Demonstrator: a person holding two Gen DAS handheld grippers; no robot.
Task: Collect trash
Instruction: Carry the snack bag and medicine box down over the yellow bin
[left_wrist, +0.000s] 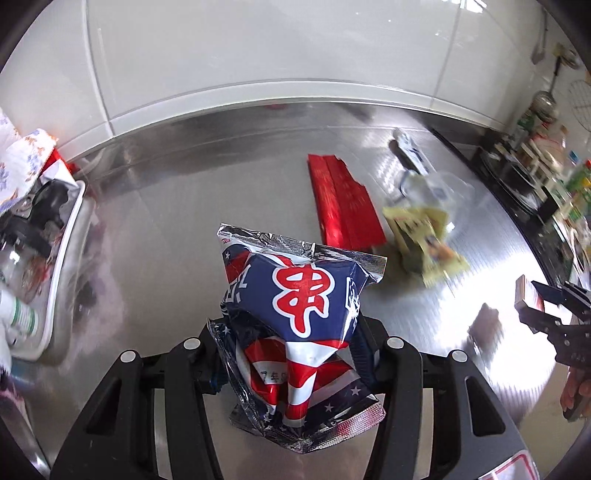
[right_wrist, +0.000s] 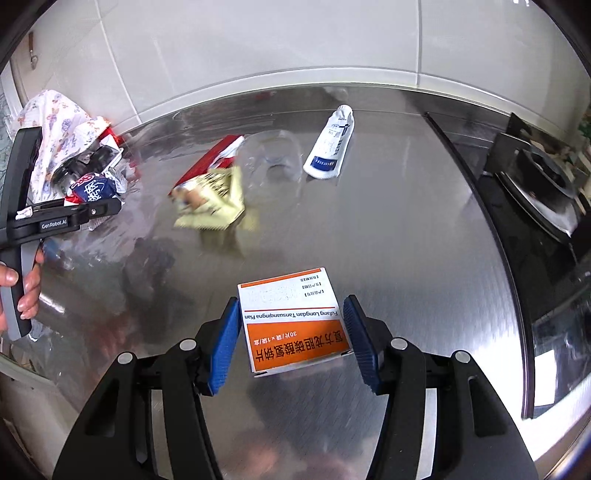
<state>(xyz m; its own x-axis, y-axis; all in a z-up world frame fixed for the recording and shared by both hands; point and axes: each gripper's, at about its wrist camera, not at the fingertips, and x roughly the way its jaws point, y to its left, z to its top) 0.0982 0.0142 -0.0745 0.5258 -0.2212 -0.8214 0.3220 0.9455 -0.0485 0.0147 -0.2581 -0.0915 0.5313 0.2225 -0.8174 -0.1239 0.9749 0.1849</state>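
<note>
Above the steel counter (right_wrist: 406, 240), snack bag (left_wrist: 295, 314) and medicine box (right_wrist: 291, 321) in jaws.

Both handheld rigs are the same build: chunky matte black plastic linkage arms with round silver pivot pins at every joint. The right gripper (right_wrist: 291, 345) has bright blue ribbed rubber pads (right_wrist: 224, 347) on its two fingers. The left gripper (left_wrist: 291, 350) shows only slivers of blue at the fingers. From the right camera, the left one's body carries white "GenRobot.AI" lettering (right_wrist: 54, 225) and a long black-and-grey handle (right_wrist: 16, 291), with bare fingers (right_wrist: 29, 291) around it.
</note>
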